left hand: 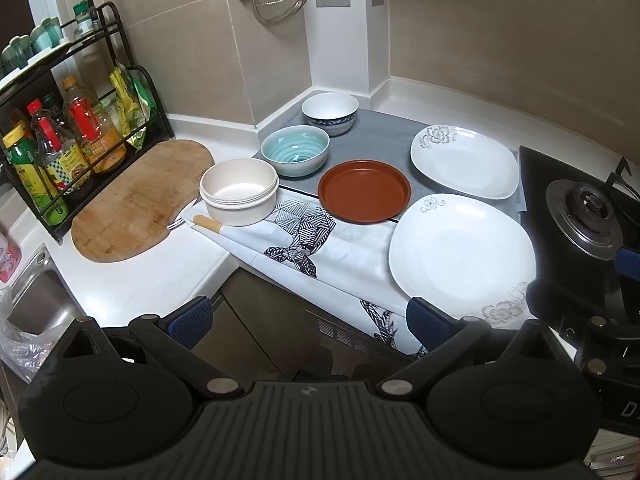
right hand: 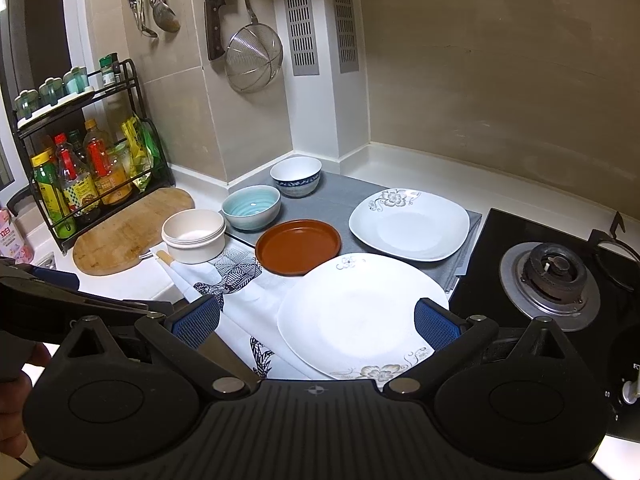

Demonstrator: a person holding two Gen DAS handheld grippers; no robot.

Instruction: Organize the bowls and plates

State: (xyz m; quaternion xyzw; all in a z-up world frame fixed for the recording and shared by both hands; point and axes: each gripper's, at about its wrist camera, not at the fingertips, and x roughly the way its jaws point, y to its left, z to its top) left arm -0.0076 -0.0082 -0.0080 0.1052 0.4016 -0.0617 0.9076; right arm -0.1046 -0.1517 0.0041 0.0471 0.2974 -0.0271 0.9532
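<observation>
Both grippers, left [left hand: 308, 320] and right [right hand: 316, 322], hover with fingers spread wide, grasping nothing. On the counter [left hand: 160, 276], three bowls [left hand: 295, 155] run diagonally beside a brown dish [left hand: 364, 191] and two white plates [right hand: 360, 314], all apart, unstacked

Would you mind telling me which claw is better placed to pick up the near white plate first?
Right. The right claw is open with the near white plate lying between its fingers, while the left claw sits off that plate's left edge.
</observation>
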